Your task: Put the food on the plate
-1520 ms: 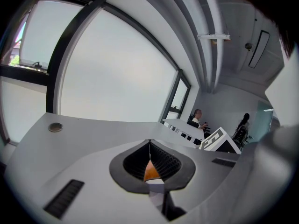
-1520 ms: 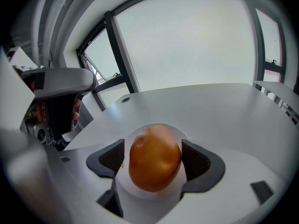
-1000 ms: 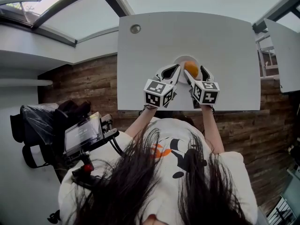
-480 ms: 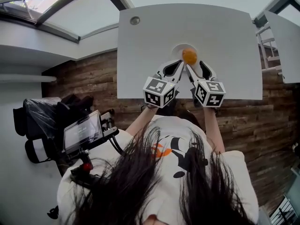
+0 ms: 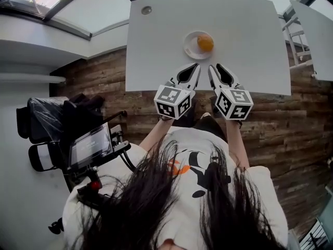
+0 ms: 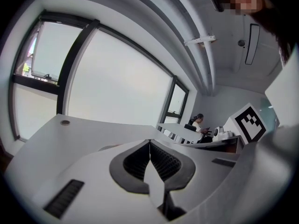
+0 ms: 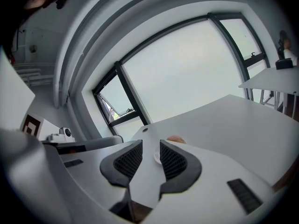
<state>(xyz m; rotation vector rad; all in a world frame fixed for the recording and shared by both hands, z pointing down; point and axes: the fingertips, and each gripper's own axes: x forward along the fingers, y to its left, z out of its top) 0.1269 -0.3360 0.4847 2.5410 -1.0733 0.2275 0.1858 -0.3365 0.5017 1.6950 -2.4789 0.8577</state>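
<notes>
**A:** Orange round food (image 5: 205, 43) sits alone on the small white round plate (image 5: 190, 47) now. A second ago both grippers were right at it; they've since backed off to the near edge of the white desk (image 5: 250, 46).

**B:** Yep. There's a little metal grommet (image 5: 146, 10) by the far left corner. The left gripper (image 5: 195, 66) has its jaws together, holding nothing, and so does the right gripper (image 5: 213, 67). The food's mid-desk, just beyond both tips.
</notes>
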